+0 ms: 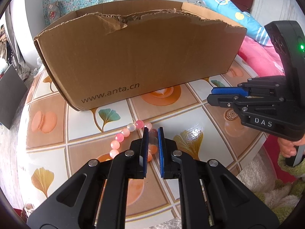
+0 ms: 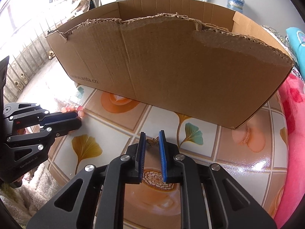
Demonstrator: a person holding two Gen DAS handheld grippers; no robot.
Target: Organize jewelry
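Patterned oilcloth covers the surface (image 1: 200,103), where one pink bead bracelet (image 1: 124,135) lies near the left gripper (image 1: 153,133), its jaws apart astride the beads. It looks light, slippery and floppy; best pinched across one bead. One small butterfly charm (image 2: 152,141) sits between the right gripper's (image 2: 152,133) parted jaws: thin, flat, hard to lift. One torn cardboard box (image 1: 141,57) stands beyond.

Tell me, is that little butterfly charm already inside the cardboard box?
No, the butterfly charm lies on the table between the right tongs, before the cardboard box.
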